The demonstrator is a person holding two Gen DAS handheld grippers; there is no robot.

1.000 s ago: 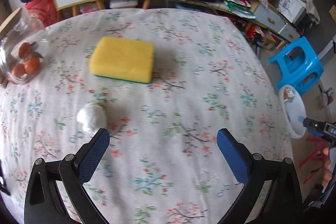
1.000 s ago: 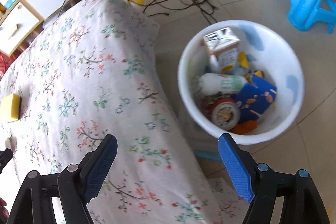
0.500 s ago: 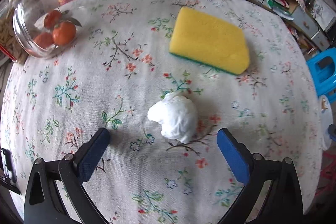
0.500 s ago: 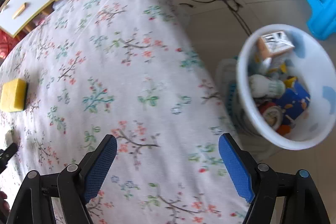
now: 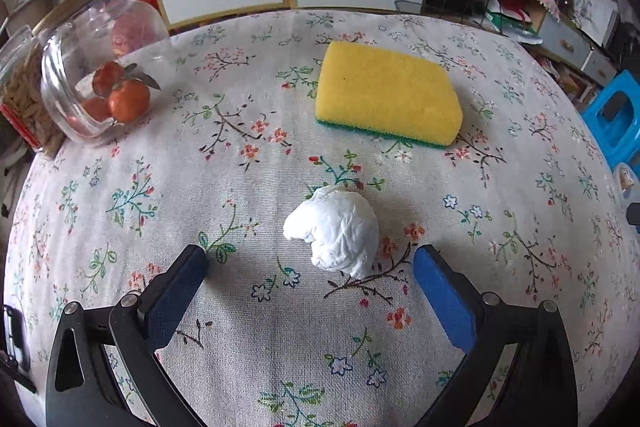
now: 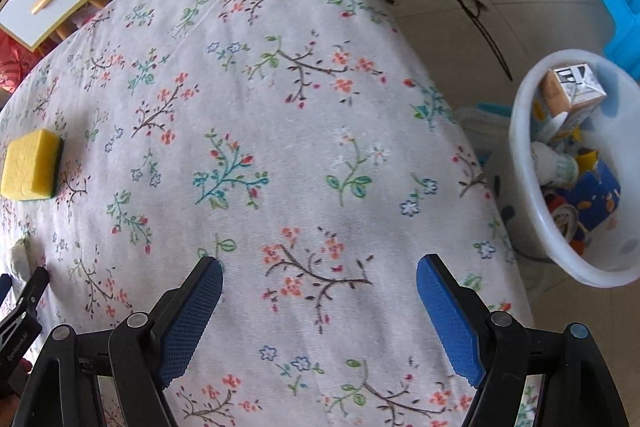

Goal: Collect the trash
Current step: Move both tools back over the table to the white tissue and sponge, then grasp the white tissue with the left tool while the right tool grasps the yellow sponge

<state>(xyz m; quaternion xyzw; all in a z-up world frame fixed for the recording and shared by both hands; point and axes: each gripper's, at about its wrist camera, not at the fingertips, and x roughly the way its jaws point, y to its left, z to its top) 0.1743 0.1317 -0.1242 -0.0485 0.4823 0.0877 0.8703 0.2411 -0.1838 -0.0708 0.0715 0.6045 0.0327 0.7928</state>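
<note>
Left tongs (image 5: 310,259) gaping over the paper wad (image 5: 334,229), nothing gripped yet

The wad is lying on the cloth (image 5: 248,327) just ahead of the spread pads, near the sponge (image 5: 386,93); it is looking light, soft and crushable, so pinching across its middle should be holding it. Right tongs (image 6: 320,275) are hanging released and empty over bare cloth, bin (image 6: 520,155) sitting on the floor beside the table
</note>
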